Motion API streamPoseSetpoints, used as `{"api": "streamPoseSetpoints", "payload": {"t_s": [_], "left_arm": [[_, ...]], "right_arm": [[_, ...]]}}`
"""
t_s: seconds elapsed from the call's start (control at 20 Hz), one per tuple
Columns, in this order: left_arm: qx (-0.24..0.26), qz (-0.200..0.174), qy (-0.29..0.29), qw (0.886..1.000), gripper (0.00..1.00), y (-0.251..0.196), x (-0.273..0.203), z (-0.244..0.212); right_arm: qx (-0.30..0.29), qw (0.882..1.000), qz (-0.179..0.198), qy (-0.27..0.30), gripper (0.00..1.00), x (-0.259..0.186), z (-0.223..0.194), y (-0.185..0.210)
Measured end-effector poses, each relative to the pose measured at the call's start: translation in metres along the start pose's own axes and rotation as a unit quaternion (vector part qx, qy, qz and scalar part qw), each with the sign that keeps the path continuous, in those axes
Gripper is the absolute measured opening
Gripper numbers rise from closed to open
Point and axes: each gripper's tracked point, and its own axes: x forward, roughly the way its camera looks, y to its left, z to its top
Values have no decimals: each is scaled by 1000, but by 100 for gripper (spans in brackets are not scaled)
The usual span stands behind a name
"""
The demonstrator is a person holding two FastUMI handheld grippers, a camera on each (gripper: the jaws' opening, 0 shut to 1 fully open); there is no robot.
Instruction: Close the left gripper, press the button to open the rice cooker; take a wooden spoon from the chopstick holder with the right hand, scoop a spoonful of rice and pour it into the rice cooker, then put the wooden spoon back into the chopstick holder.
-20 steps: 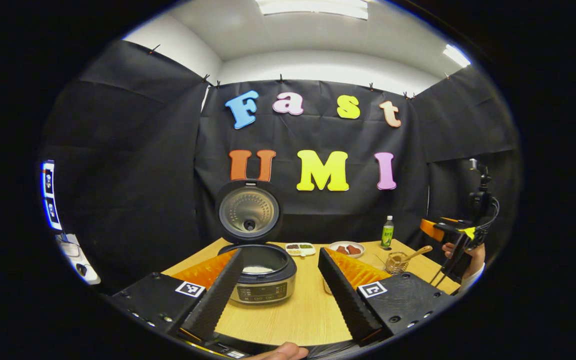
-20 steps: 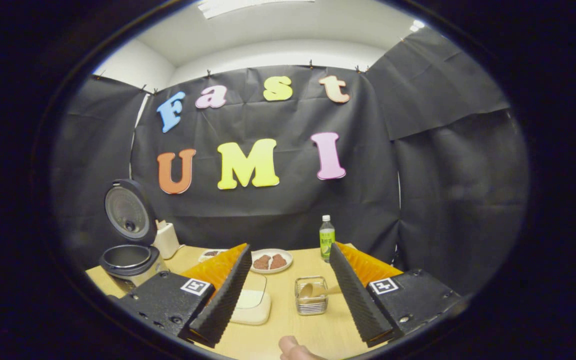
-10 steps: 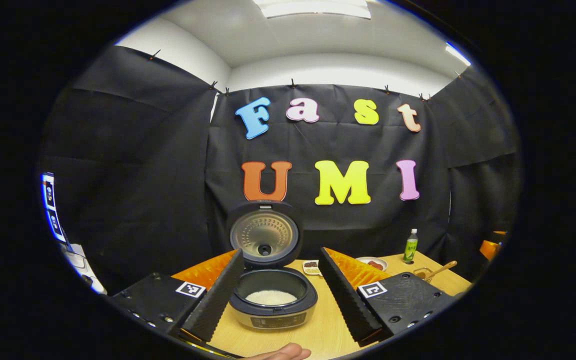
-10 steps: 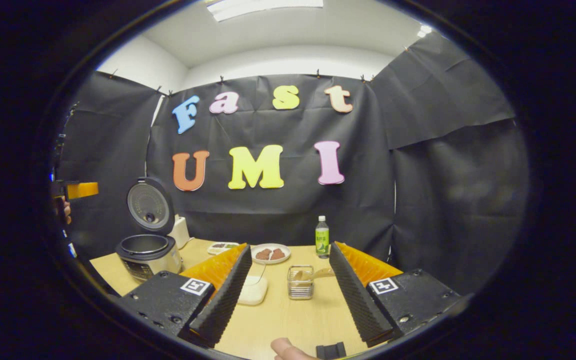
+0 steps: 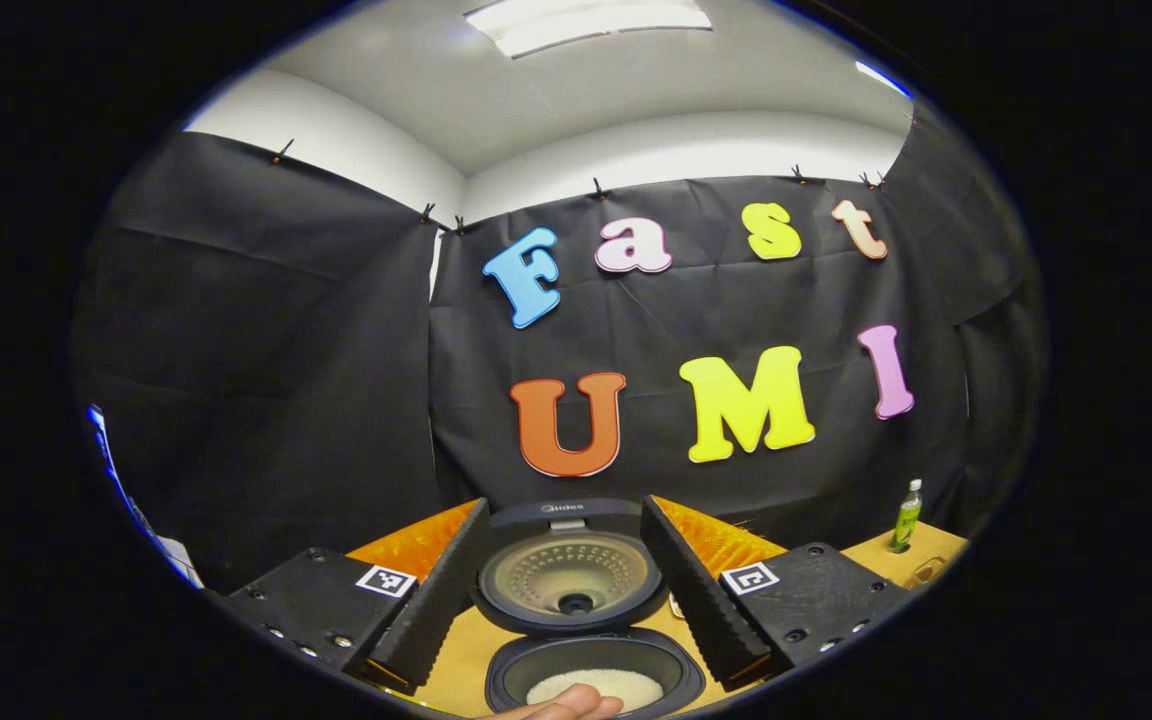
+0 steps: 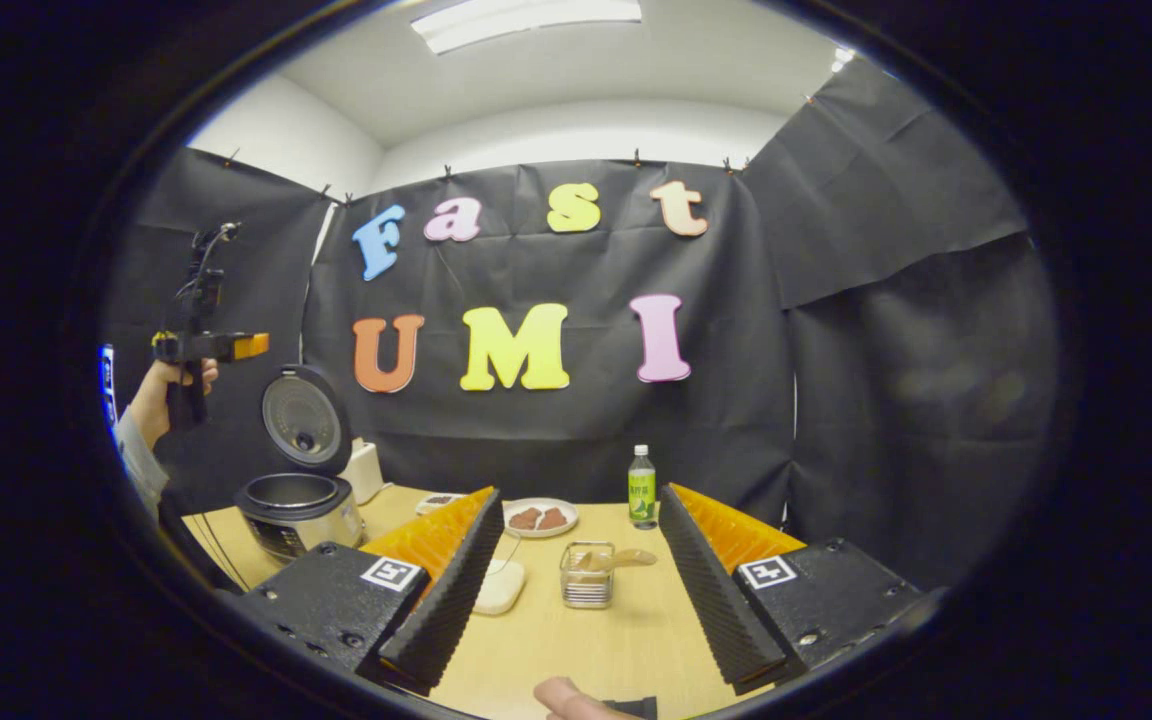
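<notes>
The rice cooker point(image 5: 596, 660) stands with its lid point(image 5: 571, 580) up and white rice point(image 5: 596, 688) in the pot. My left gripper point(image 5: 564, 510) is open and hovers just above and in front of it, the raised lid between its fingers without contact. In the right gripper view the same cooker point(image 6: 298, 508) sits at the table's left, with the left gripper point(image 6: 236, 346) held high above it by a hand point(image 6: 158, 395). My right gripper point(image 6: 579, 495) is open and holds nothing. The wire chopstick holder point(image 6: 584, 580) with the wooden spoon point(image 6: 618, 558) stands on the table ahead of it.
A white rice container point(image 6: 498, 588) lies left of the holder. Farther back are a plate of brown food point(image 6: 541, 518), a green bottle point(image 6: 642, 487) and a small dish point(image 6: 436, 500). A white box point(image 6: 366, 470) stands behind the cooker on the wooden table point(image 6: 576, 640).
The left gripper rose and moved forward over the cooker, which slid to the bottom of its view. The right gripper drew back slightly from the holder. Both stayed open.
</notes>
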Motion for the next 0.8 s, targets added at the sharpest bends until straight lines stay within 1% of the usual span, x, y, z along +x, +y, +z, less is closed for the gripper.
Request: {"api": "streamPoseSetpoints", "payload": {"t_s": [0.05,0.1,0.2,0.25,0.35,0.45,0.5,0.55,0.65,0.75,0.8], "left_arm": [[-6,5,5,1000,95,-1,14,-2],[-8,9,10,1000,96,-2,29,-5],[-19,14,21,999,95,-5,60,-11],[-22,15,25,999,95,-7,74,-12],[-20,20,32,999,95,-5,102,-18],[-41,37,67,996,95,-4,126,-34],[-46,47,85,994,96,-1,134,-42],[-46,49,98,993,96,0,140,-48],[-28,61,122,990,96,6,145,-61],[-35,42,144,988,96,-1,143,-70],[-35,43,145,988,96,-1,141,-68]], "right_arm": [[-6,1000,3,-1,98,3,-3,-1],[-14,1000,10,-1,100,6,-7,-2],[-13,1000,19,10,99,14,-14,-6],[-14,1000,20,12,100,18,-14,-7],[-24,1000,12,9,100,25,-13,-14],[-37,999,12,12,100,27,-20,-13],[-40,999,16,12,98,25,-21,-12],[-40,999,19,9,99,23,-21,-12],[-36,999,20,0,100,21,-18,-13],[-36,999,16,7,100,22,-23,-16],[-37,999,17,11,100,21,-25,-15]]}}
